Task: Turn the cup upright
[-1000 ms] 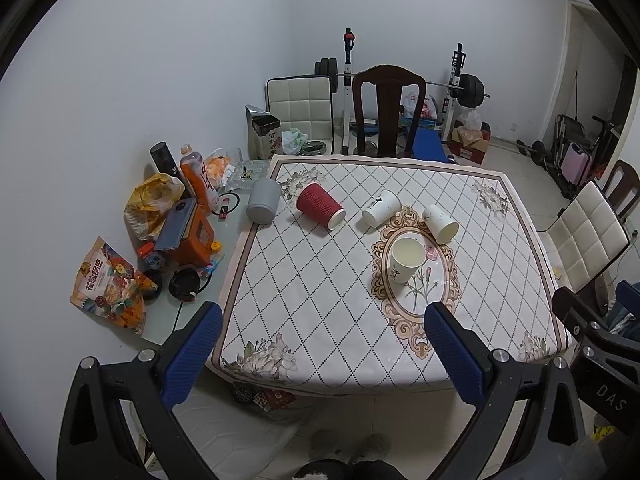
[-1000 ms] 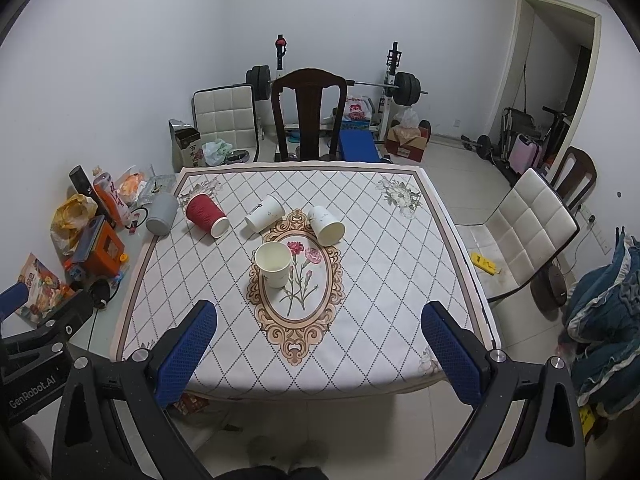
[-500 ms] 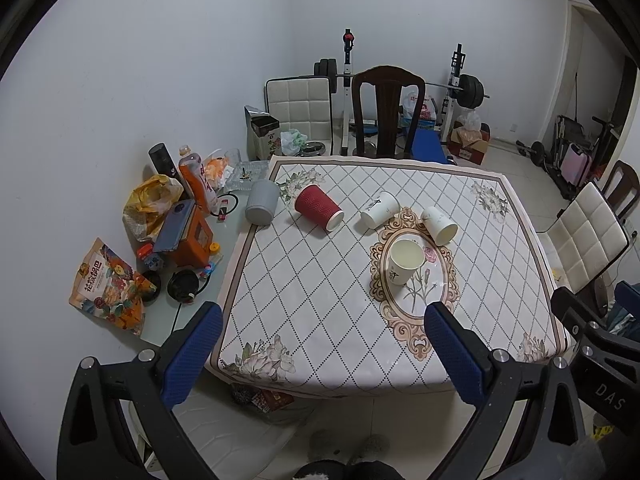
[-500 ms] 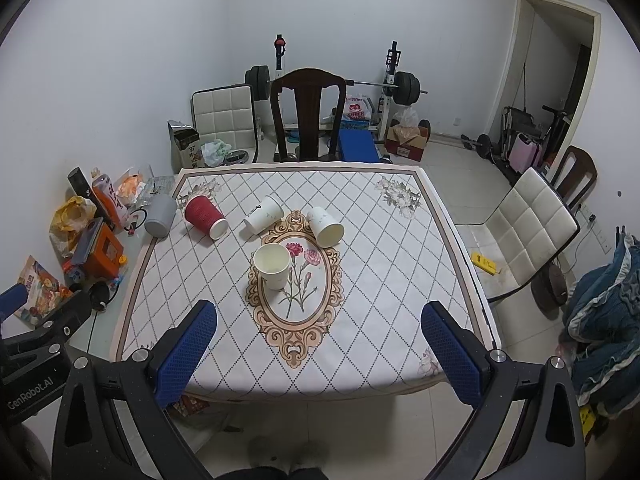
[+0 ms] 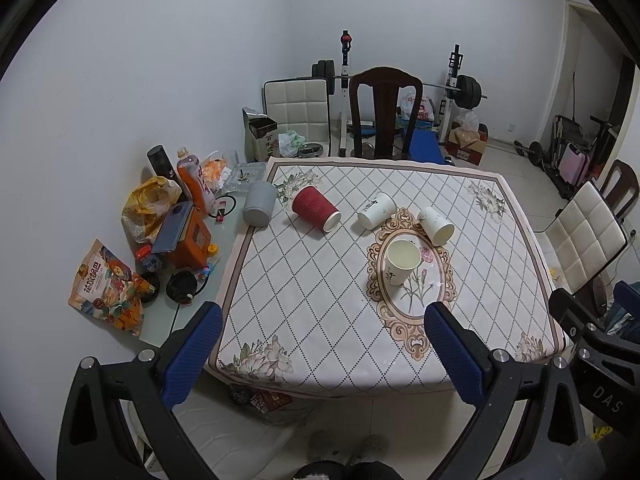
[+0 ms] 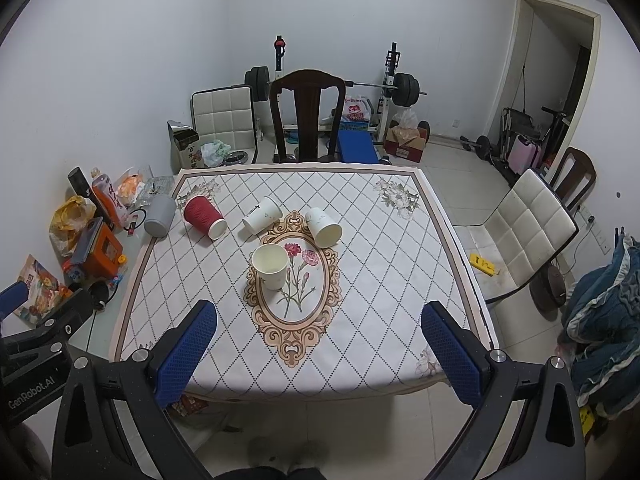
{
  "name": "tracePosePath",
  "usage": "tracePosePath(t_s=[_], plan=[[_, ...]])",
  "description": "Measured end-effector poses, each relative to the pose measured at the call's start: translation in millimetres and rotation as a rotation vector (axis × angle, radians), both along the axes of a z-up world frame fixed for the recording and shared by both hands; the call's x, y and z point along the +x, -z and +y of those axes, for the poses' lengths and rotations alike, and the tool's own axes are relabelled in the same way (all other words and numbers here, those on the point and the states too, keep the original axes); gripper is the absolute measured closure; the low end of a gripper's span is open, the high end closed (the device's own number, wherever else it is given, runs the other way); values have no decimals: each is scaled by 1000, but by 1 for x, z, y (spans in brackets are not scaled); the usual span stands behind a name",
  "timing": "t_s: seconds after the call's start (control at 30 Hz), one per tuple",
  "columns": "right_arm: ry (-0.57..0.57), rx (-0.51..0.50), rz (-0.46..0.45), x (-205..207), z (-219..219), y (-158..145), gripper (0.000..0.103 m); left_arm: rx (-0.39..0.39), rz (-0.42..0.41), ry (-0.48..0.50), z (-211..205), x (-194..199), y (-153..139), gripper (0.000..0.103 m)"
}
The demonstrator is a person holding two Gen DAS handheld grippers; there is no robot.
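A table with a diamond-pattern cloth (image 5: 312, 304) (image 6: 384, 280) holds several cups. A white paper cup (image 5: 401, 265) (image 6: 271, 265) stands upright on the oval flower motif. A red ribbed cup (image 5: 315, 209) (image 6: 204, 216), a white cup (image 5: 375, 210) (image 6: 262, 215) and another white cup (image 5: 436, 225) (image 6: 323, 227) lie on their sides behind it. A grey cup (image 5: 260, 209) (image 6: 159, 221) lies at the table's left edge. My left gripper (image 5: 320, 354) and right gripper (image 6: 318, 354) are both open and empty, held high in front of the table's near edge.
A low side table on the left carries snack bags (image 5: 106, 286), an orange box (image 5: 188, 240) and bottles (image 5: 192, 184). A dark wooden chair (image 5: 384, 112) stands behind the table, a white padded chair (image 6: 524, 232) to the right. Gym weights (image 6: 404, 90) line the back wall.
Both views have shifted only slightly; the table sits a little higher in the left wrist view. The cups have not moved and both grippers stay open.
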State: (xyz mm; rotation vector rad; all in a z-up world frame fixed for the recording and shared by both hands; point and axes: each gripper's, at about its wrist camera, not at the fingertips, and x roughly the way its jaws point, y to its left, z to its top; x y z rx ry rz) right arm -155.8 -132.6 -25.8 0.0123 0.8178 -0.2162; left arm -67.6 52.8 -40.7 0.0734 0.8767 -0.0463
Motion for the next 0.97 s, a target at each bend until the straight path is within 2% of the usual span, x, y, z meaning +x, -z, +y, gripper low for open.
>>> tracePosePath(t_s=[0.97], plan=[[0, 3, -1, -1, -3, 0, 0, 0, 0, 3, 2, -2, -1, 0]])
